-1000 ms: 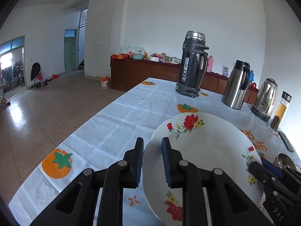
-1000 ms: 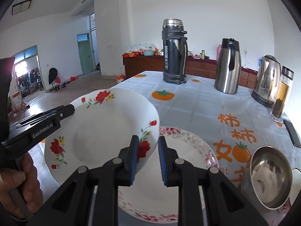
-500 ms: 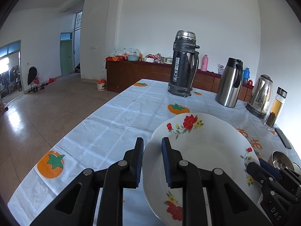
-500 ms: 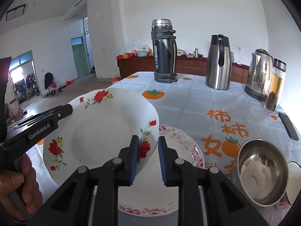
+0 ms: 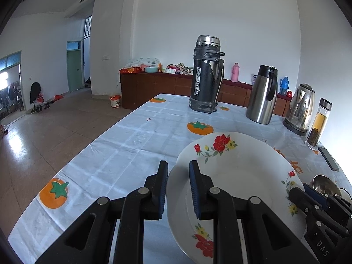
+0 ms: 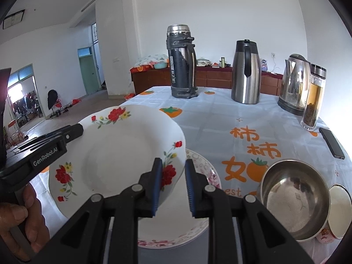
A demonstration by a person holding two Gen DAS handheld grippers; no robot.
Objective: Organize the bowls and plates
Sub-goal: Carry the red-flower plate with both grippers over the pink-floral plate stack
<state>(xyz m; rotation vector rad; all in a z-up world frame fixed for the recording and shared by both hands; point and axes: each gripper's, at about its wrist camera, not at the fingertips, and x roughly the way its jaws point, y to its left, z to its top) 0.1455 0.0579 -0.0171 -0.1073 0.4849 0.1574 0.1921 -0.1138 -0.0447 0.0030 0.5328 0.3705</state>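
Both grippers, left (image 5: 177, 189) and right (image 6: 171, 182), pinch opposite rims of the red-flower plate (image 6: 123, 151), held above the pink plate (image 6: 204, 169). Lower it level, then release together.

The deep plate (image 6: 123, 154) was white with red and yellow flowers. The flat plate (image 6: 204, 167) under it had a pink floral rim. The desk (image 6: 220, 118) cloth was pale blue with orange persimmons.
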